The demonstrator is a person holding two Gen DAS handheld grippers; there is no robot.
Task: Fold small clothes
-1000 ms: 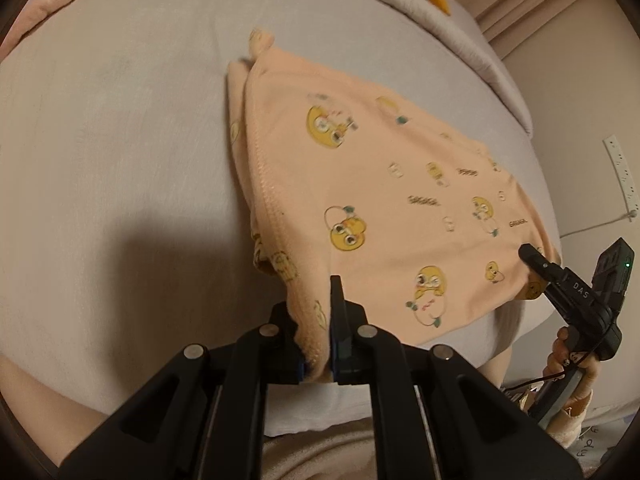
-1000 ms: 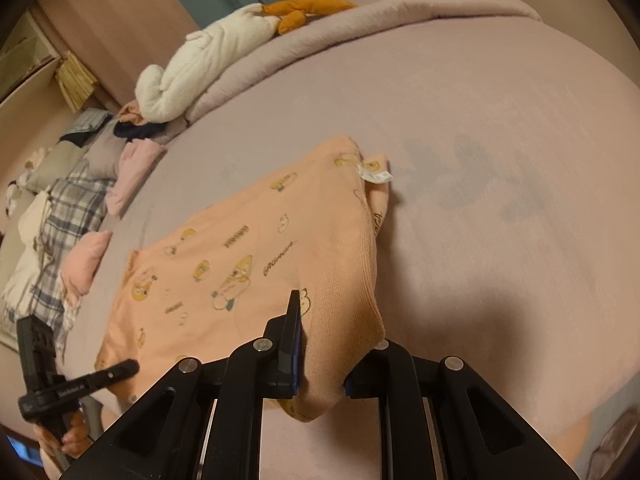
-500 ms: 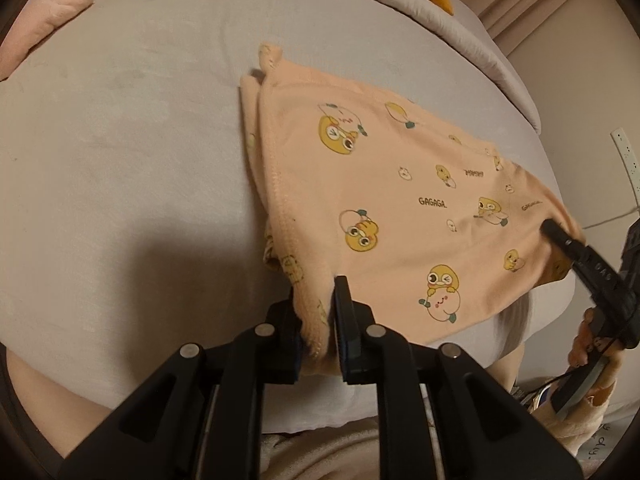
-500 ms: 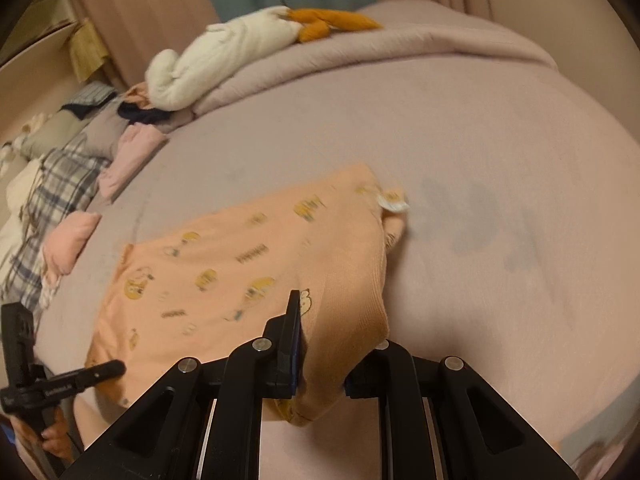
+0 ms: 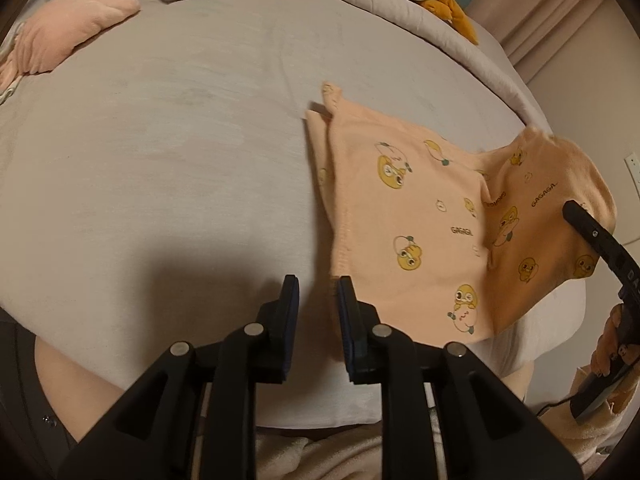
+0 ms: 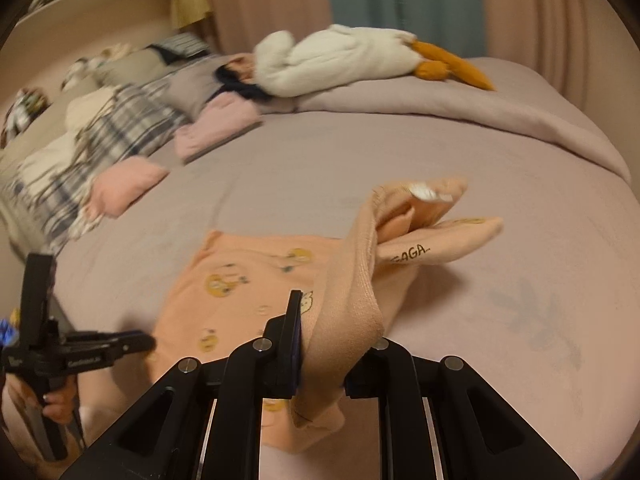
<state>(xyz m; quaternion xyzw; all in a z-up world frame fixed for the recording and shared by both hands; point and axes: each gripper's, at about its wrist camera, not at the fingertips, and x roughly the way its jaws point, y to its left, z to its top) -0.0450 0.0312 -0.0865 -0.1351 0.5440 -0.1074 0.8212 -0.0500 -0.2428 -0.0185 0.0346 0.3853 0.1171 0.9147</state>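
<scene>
1. The garment [image 5: 432, 216] is spread near the bed's [image 5: 168, 152] edge.
2. The left gripper [image 5: 316, 292] is opening, with nothing between its jaws, just beside the garment's hem.
3. One garment side is clamped and lifted off the bed by the right gripper [image 6: 332, 344].

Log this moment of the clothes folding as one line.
step: fold | left gripper: jaws opening, nothing between them | right gripper: shut on peach garment, edge lifted | rest of garment flat on bed

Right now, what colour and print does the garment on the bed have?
Peach garment with yellow cartoon chicks and "GAGAGA" lettering; clearest in the left wrist view.
</scene>
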